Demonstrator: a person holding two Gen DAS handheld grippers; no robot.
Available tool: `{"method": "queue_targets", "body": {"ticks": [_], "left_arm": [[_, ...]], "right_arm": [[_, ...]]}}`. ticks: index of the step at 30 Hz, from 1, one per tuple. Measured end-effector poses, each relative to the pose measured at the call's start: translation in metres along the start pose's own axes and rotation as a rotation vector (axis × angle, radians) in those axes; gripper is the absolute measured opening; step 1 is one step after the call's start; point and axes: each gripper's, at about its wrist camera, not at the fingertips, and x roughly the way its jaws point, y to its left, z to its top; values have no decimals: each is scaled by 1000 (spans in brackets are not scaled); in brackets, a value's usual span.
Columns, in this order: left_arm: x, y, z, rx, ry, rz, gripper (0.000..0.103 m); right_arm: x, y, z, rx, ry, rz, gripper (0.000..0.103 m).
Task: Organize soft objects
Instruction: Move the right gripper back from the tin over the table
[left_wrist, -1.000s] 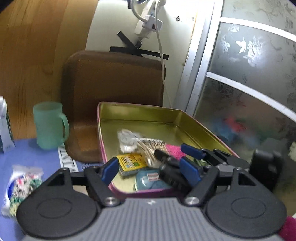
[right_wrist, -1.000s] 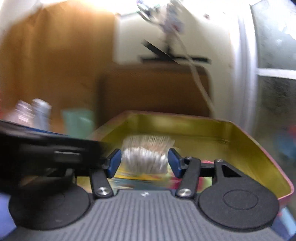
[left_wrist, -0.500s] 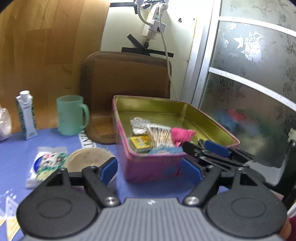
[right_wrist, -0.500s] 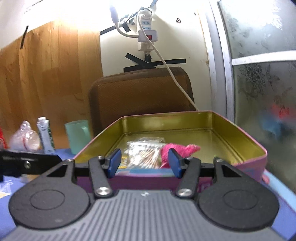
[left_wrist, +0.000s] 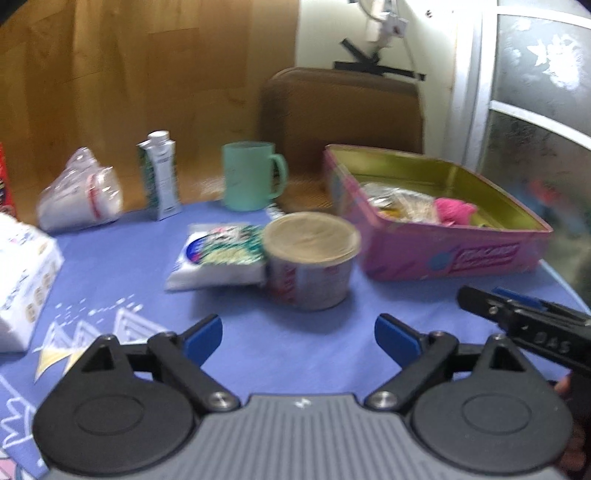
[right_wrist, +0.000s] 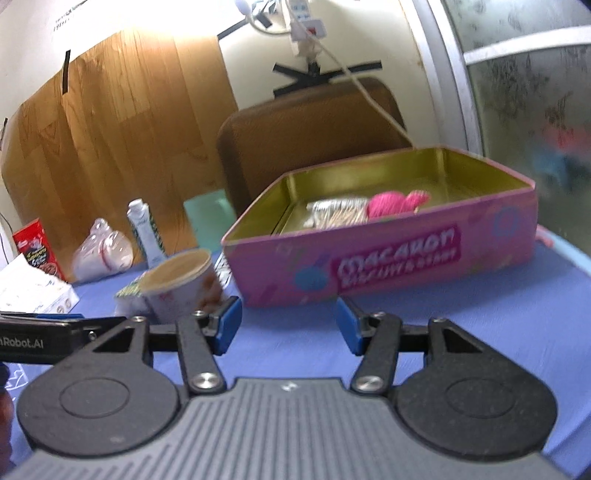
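You are partway through: the pink tin (left_wrist: 436, 254) at 1 o'clock is already holding a pink soft item (left_wrist: 452, 210) and packets. Your left gripper (left_wrist: 297, 338) is opening, empty; your right gripper (right_wrist: 288, 325) is hanging half open, empty. The soft packet (left_wrist: 218, 254) at 11 o'clock is still waiting on the worktop (left_wrist: 303, 350).

Pink tin (right_wrist: 388, 266) beyond empty, parted jaws

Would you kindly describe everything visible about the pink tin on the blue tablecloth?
The pink tin is a shallow, rectangular box with no lid on, its inside shiny gold like metal. The front wall carries a magenta label with blurred white lettering and blue dots. It rests flat on the blue tablecloth, in front of a brown chair back. Inside lie a bright pink fluffy item, a clear packet of cotton swabs and other small packets. Neither gripper touches it.
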Motion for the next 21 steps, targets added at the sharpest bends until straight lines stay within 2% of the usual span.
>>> {"method": "queue_targets", "body": {"ticks": [3,21], "left_arm": [[0,9,-7,-13,7,33,98],[5,26,-25,-42,48,93,103]], "right_arm": [[0,8,-3,4,19,19,61],[-2,37,-16,-37,57,68,63]]}}
